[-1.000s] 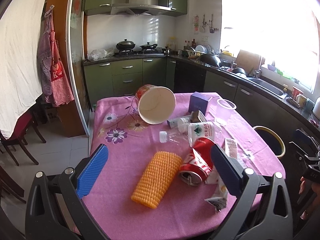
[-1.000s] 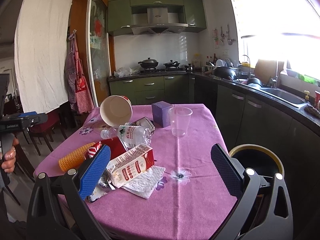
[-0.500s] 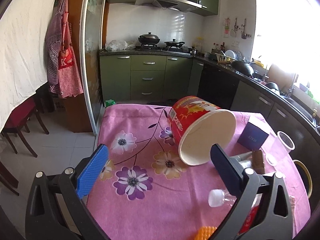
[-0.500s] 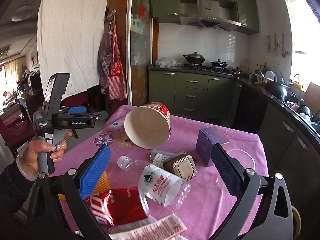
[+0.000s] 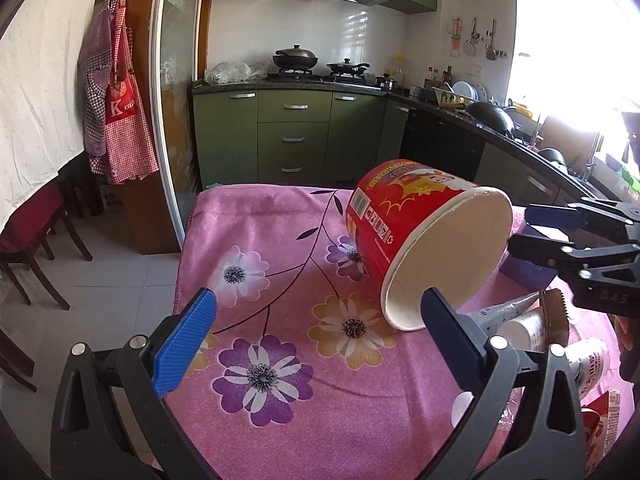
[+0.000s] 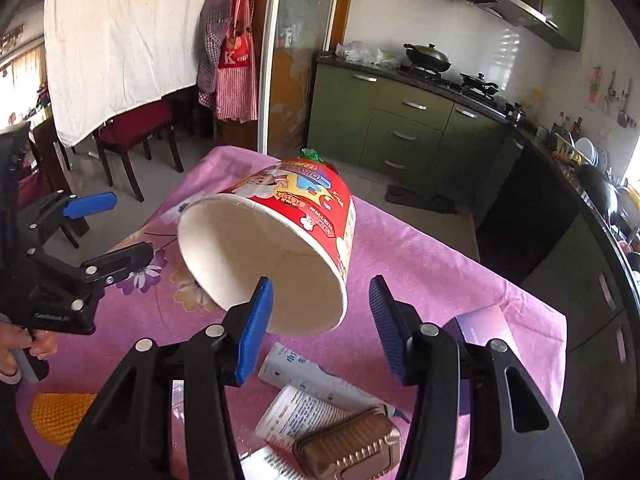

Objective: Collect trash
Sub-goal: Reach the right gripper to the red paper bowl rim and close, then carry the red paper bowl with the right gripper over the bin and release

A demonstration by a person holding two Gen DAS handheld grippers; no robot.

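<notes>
A big red paper bucket (image 5: 420,232) lies on its side on the pink flowered tablecloth (image 5: 260,240), its white mouth toward me. It also shows in the right wrist view (image 6: 276,240). My left gripper (image 5: 316,332) is open, low over the cloth, its right finger just in front of the bucket's rim. My right gripper (image 6: 320,312) is open, narrower than before, right at the bucket's lower rim. A white tube (image 6: 316,380), a brown ridged tray (image 6: 352,448) and an orange ribbed cup (image 6: 60,416) lie nearer.
A purple box (image 6: 484,328) sits at the table's right. More trash lies at the right in the left wrist view: a white bottle (image 5: 588,364) and a red can (image 5: 600,428). Dark chairs (image 6: 132,136) stand left of the table. Green kitchen cabinets (image 5: 296,140) are behind.
Both grippers have moved forward over the table toward the red bucket, which now fills more of each view. The right gripper's fingers have drawn closer together.
</notes>
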